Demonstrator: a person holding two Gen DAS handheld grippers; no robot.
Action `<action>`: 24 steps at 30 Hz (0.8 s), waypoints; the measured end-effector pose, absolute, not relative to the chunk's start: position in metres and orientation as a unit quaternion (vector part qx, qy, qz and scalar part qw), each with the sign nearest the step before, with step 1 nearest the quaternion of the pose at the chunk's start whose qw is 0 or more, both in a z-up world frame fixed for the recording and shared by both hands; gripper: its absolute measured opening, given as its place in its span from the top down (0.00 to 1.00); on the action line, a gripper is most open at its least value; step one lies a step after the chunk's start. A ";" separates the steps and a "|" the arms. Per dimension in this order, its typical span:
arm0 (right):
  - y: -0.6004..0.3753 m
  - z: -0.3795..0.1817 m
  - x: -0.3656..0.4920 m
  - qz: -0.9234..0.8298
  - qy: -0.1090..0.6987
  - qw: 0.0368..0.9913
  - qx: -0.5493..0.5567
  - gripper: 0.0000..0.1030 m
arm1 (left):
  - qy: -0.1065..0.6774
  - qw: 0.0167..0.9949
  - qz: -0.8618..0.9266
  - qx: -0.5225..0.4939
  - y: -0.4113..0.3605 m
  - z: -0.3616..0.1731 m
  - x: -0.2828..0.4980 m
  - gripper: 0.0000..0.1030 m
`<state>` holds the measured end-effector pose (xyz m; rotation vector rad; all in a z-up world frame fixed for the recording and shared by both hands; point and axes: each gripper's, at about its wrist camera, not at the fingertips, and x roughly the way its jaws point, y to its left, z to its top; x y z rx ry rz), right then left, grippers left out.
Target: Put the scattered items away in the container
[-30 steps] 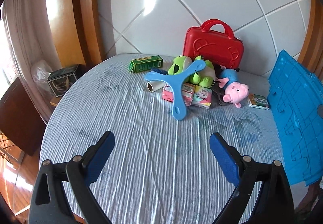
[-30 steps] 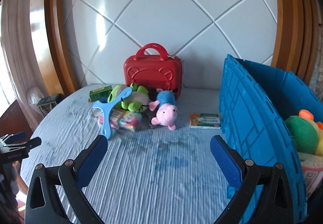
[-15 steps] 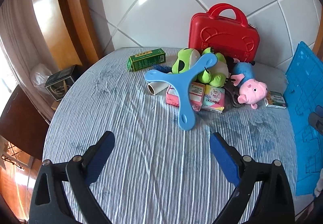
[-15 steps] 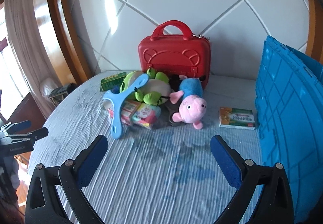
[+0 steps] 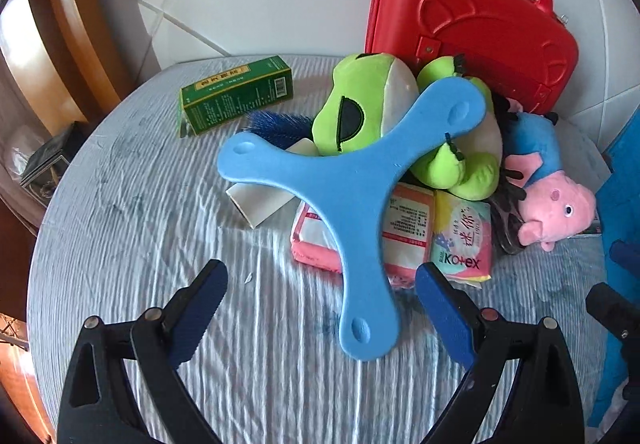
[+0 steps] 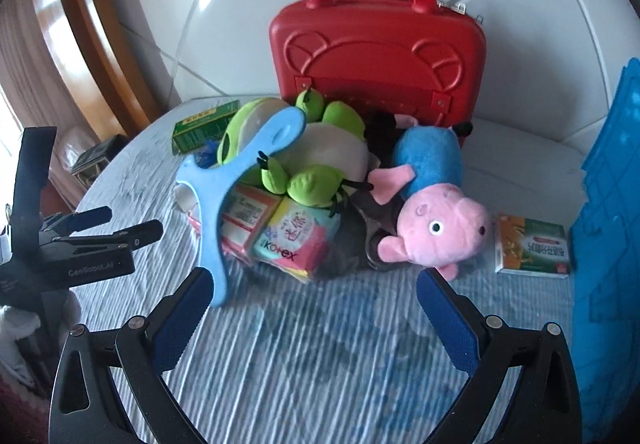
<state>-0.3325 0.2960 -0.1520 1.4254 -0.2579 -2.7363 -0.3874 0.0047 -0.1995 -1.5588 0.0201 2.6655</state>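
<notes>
— So how did the left gripper (image 5: 320,296) stand?

— Its fingers (image 5: 200,304) were spread wide and held nothing. They hovered over the striped surface (image 5: 132,244), with the lower arm of the blue three-armed boomerang (image 5: 352,199) lying between their tips without touching either.

— And the right gripper (image 6: 308,304)?

— Wide open too, and empty. Its left finger (image 6: 180,316) sat just beside the boomerang's lower tip, whether touching I could not tell; the pink pig plush (image 6: 436,219) lay just beyond the gap.

— What crowded the pile?

— The boomerang leaned across the green frog plush (image 5: 380,115) and over a pink packet (image 5: 320,240). Beside that packet lay the Kotex pack (image 5: 460,240), with the frog resting on both. A white cardboard roll (image 5: 256,203) poked out under the boomerang's left arm, and a blue brush (image 5: 276,125) showed behind it. The pig, in its blue shirt, lay on some dark item I could not make out.

— Further back?

— A green box (image 5: 236,95) lay towards the far left edge, apart from the pile. A red carry case (image 6: 376,55) stood upright against the white wall at the far edge, touching the toys.

— And the container?

— The blue crate (image 6: 604,203) stood at the right edge, with a small green-and-orange box (image 6: 532,248) flat just beside its wall.
</notes>
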 end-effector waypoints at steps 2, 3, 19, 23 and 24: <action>0.297 -0.169 -0.348 -0.877 -0.092 0.024 0.470 0.00 | -0.003 0.033 0.861 -0.507 0.005 -0.216 -0.400 0.07; 0.298 -0.179 -0.357 -0.874 -0.097 0.026 0.475 0.00 | -0.008 0.034 0.862 -0.506 0.006 -0.223 -0.405 0.07; 0.285 -0.246 -0.411 -0.847 -0.116 0.058 0.515 0.00 | -0.094 0.045 0.875 -0.473 -0.016 -0.273 -0.432 0.16; 0.277 -0.258 -0.417 -0.840 -0.110 0.063 0.528 0.00 | -0.056 0.021 0.889 -0.454 -0.019 -0.262 -0.420 0.36; 0.274 -0.261 -0.418 -0.838 -0.108 0.067 0.531 0.00 | -0.046 0.011 0.891 -0.452 -0.021 -0.260 -0.417 0.40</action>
